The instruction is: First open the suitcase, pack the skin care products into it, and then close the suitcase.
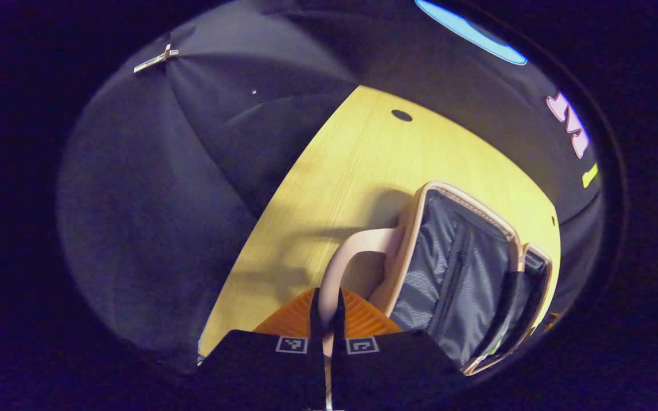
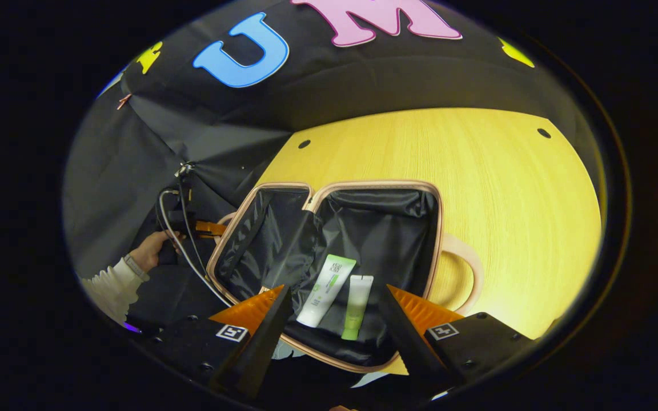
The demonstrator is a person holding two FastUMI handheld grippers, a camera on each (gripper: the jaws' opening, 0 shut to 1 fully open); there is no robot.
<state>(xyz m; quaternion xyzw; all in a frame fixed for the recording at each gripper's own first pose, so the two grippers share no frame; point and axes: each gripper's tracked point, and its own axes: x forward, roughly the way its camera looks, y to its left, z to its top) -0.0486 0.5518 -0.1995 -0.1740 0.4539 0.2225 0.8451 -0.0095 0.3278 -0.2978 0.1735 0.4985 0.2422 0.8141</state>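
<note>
Right gripper (image 2: 334, 319): fingers spread wide with nothing between them, poised above the near edge of the open suitcase (image 2: 329, 251).
Suitcase contents: two skin care tubes side by side on the dark lining of the right half, a white tube (image 2: 327, 290) on the left and a green tube (image 2: 357, 305) just to its right, caps toward the near rim.
Suitcase lid half: the left compartment (image 2: 263, 240), dark lined, tilted up; nothing seen inside it.
Left gripper (image 1: 325, 325): fingers drawn nearly together on the pale suitcase handle (image 1: 357, 251), which passes between them; in the right gripper view it sits at the far left of the case, held by a hand (image 2: 152, 251) in a white sleeve (image 2: 109, 285).
Second handle (image 2: 463, 268): a pale loop on the right side of the case, lying on the counter (image 2: 506, 200).
Edges: pale rim runs round both halves; the case sits near the counter's left edge.
Open room: bare counter to the right of the case and beyond it, up to the far edge.
</note>
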